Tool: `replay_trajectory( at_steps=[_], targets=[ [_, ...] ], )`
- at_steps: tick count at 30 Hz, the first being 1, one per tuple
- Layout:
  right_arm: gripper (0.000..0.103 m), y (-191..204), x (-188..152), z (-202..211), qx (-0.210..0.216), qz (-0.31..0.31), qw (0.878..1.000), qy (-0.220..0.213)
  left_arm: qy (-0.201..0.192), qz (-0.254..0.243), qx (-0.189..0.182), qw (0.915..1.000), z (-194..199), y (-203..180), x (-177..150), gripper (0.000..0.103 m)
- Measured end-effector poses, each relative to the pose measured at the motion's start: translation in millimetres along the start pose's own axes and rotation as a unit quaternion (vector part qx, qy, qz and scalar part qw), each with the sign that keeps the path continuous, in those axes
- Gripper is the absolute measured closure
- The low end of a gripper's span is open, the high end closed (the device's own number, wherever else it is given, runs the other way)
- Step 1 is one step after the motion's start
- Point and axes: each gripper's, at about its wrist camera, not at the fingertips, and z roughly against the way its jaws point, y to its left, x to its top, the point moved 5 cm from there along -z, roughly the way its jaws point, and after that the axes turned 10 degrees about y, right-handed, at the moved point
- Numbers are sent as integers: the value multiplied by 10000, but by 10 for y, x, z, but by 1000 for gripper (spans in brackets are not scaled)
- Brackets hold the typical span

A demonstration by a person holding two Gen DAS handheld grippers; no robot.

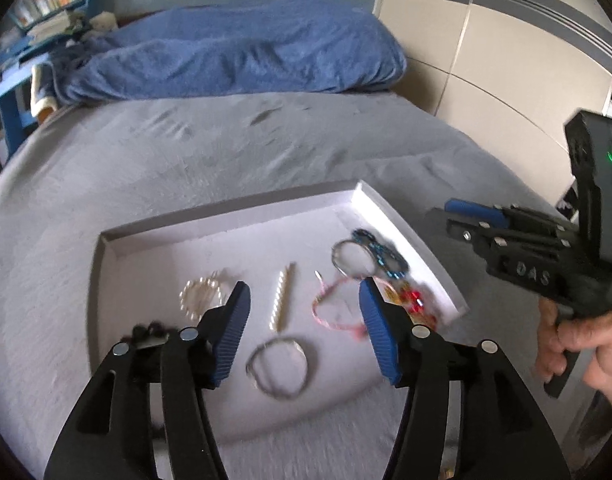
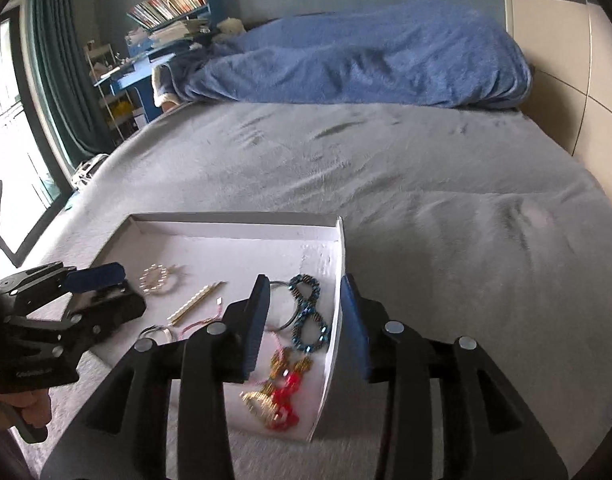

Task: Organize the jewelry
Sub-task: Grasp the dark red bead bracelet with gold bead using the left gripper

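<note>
- A shallow white tray [image 1: 370, 196] lies on the grey bedspread [image 1: 185, 152], holding the jewelry in a loose row so each piece can be picked out alone.
- From left to right in the left wrist view: a pearl bracelet [image 1: 199, 294], a pearl hair clip [image 1: 281, 294], a pink cord bracelet [image 1: 336, 310], and a silver bangle [image 1: 279, 372] nearest the camera.
- At the tray's right wall sit a thin metal ring [image 1: 352, 260], a blue beaded piece [image 1: 380, 250] overlapping it, and red and gold beads [image 1: 414, 300] nearer; these 3 crowd together, likely unsorted.
- The left gripper [image 1: 301, 312] hovers over the tray's near half, fingers spread wide and empty, framing the hair clip and pink cord; I judge it is lining up for 1 of them.
- The right gripper [image 2: 303, 320] is also released and holds nothing; its fingers straddle the tray's right wall, 1 inside and 1 outside, above the blue beaded piece.
- A dark item [image 1: 147, 332] shows behind the left gripper's finger; blur hides what it is.
- A blue blanket [image 2: 366, 64] is heaped at the far end, well apart from the tray.
</note>
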Motion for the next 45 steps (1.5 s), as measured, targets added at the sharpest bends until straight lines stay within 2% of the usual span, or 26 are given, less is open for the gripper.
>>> replay_trajectory(
  at_steps=[3,9,11,16,20,23,27,32,37,45],
  targets=[
    [62,73,-104,107,61,10,10000,13,-26,-41,40,10000,156,-38,-194,43],
    [60,219,-383,254,129,140,9997,165,148,132,-169,9997,297,-150,-649,43],
    [57,246,-480,320,132,138,9996,189,245,-30,-196,9995,318,-271,-800,45],
    [56,247,-632,477,131,46,9998,154,576,-434,-300,9969,285,-577,-1145,56],
    [56,227,-733,570,124,-15,9998,146,865,-876,-263,9920,241,-801,-1437,60],
    [56,230,-786,591,116,-18,9998,177,1115,-1018,-62,9885,150,-837,-1591,70],
    [56,273,-900,561,104,35,9995,299,1169,-1131,160,9865,101,-794,-1658,97],
    [56,388,-1067,484,107,217,9984,521,992,-819,195,9915,210,-587,-1583,97],
    [56,502,-1211,381,81,410,9962,759,824,-358,387,9952,346,-258,-1502,97],
    [56,712,-1546,248,75,800,9896,1191,798,307,427,9954,386,111,-1447,97]
  ],
)
